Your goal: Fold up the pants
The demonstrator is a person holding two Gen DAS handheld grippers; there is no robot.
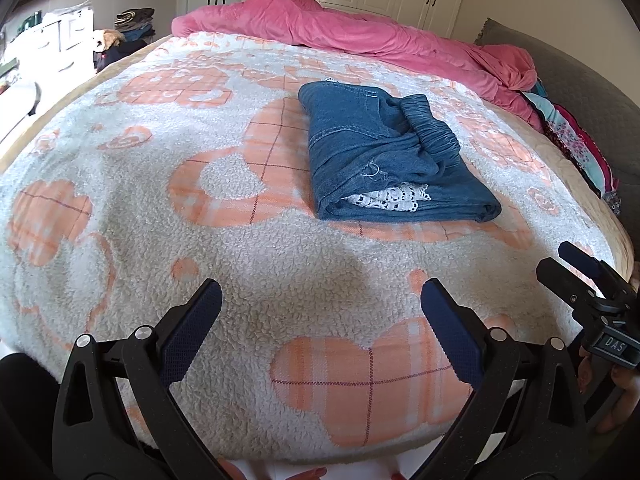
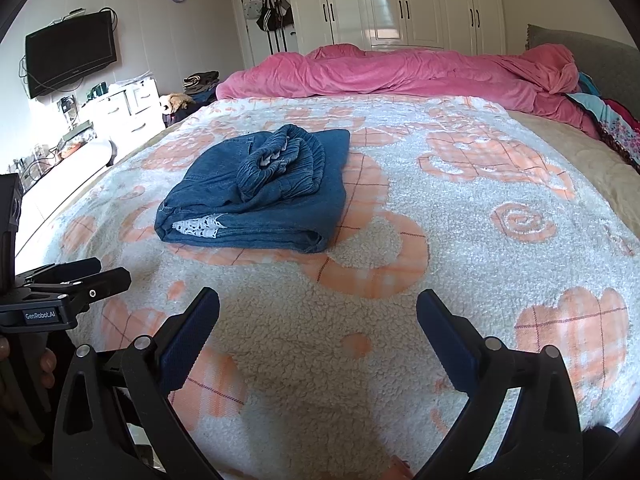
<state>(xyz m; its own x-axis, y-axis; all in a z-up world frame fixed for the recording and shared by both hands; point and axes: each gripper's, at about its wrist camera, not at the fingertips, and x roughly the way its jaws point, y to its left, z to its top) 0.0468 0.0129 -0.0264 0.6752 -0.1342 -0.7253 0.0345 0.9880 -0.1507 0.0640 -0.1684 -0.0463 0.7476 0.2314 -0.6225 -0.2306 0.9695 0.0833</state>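
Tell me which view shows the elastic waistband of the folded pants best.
The right wrist view: the waistband faces the camera, showing its gathered opening and pale lining. The left wrist view shows it side-on, as a ruched ridge atop the pants.

- pants (image 1: 384, 148): blue denim, matt, with a gathered elastic waistband and bits of white lace poking out of the fold
- bed (image 1: 280, 280) cover: fuzzy sherpa-type fleece, white with peach plaid patches, pretty nubbly
- pink blanket (image 2: 400, 72) along the far edge: soft plush cloth
- left hand-held gripper (image 1: 320, 312): matt black plastic, shiny metal pins, textured dark blue pads
- wardrobe doors (image 2: 400, 0): glossy white
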